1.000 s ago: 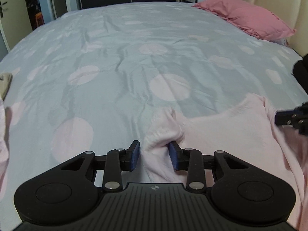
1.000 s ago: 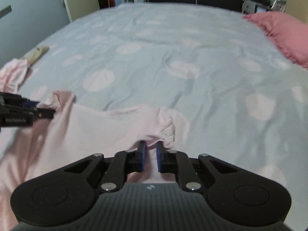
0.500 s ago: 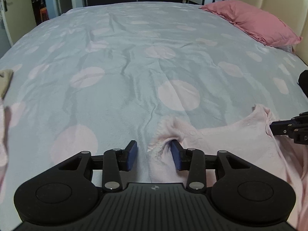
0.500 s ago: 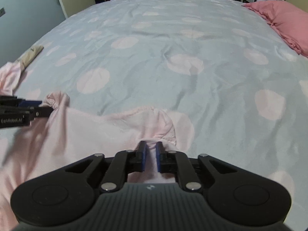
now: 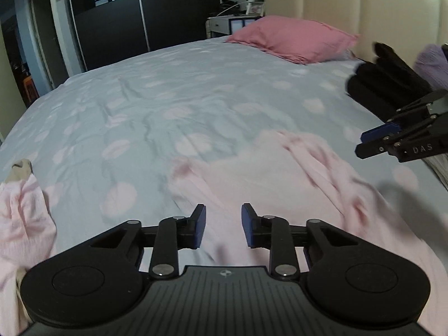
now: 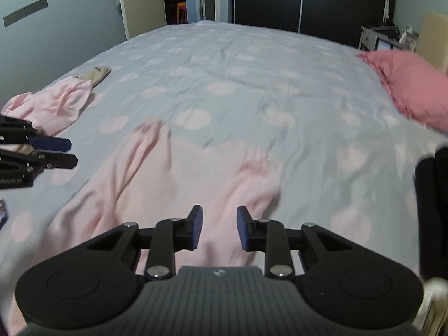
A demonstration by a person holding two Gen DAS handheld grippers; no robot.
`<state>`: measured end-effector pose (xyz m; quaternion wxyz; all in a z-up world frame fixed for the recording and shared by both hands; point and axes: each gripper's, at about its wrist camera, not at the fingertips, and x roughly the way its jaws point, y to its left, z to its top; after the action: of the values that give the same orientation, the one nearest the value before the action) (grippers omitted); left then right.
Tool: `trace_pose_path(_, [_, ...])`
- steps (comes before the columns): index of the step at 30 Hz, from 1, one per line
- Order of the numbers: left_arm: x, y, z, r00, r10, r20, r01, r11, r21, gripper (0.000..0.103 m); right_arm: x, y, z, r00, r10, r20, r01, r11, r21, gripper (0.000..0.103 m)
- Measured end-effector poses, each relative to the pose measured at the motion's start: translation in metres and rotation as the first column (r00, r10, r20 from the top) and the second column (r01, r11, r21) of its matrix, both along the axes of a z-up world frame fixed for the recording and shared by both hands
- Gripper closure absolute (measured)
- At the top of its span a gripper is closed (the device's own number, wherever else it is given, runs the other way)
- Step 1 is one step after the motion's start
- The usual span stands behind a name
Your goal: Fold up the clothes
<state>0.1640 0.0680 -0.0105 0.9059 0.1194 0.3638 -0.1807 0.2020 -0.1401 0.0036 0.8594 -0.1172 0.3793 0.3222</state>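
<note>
A pale pink garment point(image 5: 280, 179) lies spread and rumpled on the dotted grey-blue bedsheet point(image 5: 196, 98); it also shows in the right wrist view point(image 6: 179, 179). My left gripper point(image 5: 223, 225) is open and empty, raised above the garment's near edge. My right gripper point(image 6: 219, 227) is open and empty above the same garment. Each gripper shows at the edge of the other's view: the right one point(image 5: 372, 142) and the left one point(image 6: 60, 152). The garment is blurred by motion.
A second pink garment point(image 6: 58, 100) with a beige piece lies at the bed's left side point(image 5: 19, 224). A pink pillow point(image 5: 294, 37) sits by the cream headboard point(image 5: 364, 8). Dark folded clothes point(image 5: 383, 84) lie at the right. A dark wardrobe point(image 6: 308, 0) stands beyond the bed.
Both grippers have let go of the pink garment and lifted away from it. The right gripper went from shut to open. The garment now lies flat on the bed.
</note>
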Motion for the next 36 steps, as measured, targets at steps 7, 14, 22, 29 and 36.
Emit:
trace_pose_path(7, [-0.018, -0.013, -0.048, 0.994, 0.079, -0.08, -0.087, 0.99, -0.113, 0.083, -0.029, -0.001, -0.048, 0.994, -0.028, -0.104, 0.03, 0.999, 0.016, 0.082])
trace_pose_path(14, [-0.01, -0.036, -0.074, 0.995, 0.055, -0.084, -0.067, 0.988, -0.137, 0.084, -0.035, 0.032, -0.073, 0.991, 0.063, -0.121, -0.058, 0.998, 0.039, 0.083])
trace_pose_path(22, [-0.009, -0.05, -0.092, 0.996, 0.05, -0.071, -0.058, 0.992, -0.113, 0.086, -0.026, 0.055, -0.088, 0.986, 0.11, -0.123, -0.107, 0.994, 0.024, 0.084])
trace_pose_path(29, [-0.014, -0.05, -0.086, 0.997, 0.047, -0.06, -0.054, 0.992, -0.114, 0.086, -0.023, 0.061, -0.084, 0.986, 0.105, -0.133, -0.106, 0.994, 0.004, 0.084])
trace_pose_path(36, [-0.026, -0.037, -0.049, 0.997, 0.073, -0.013, -0.074, 0.986, -0.151, 0.074, -0.031, 0.042, -0.056, 0.993, 0.064, -0.101, -0.06, 0.997, 0.038, 0.068])
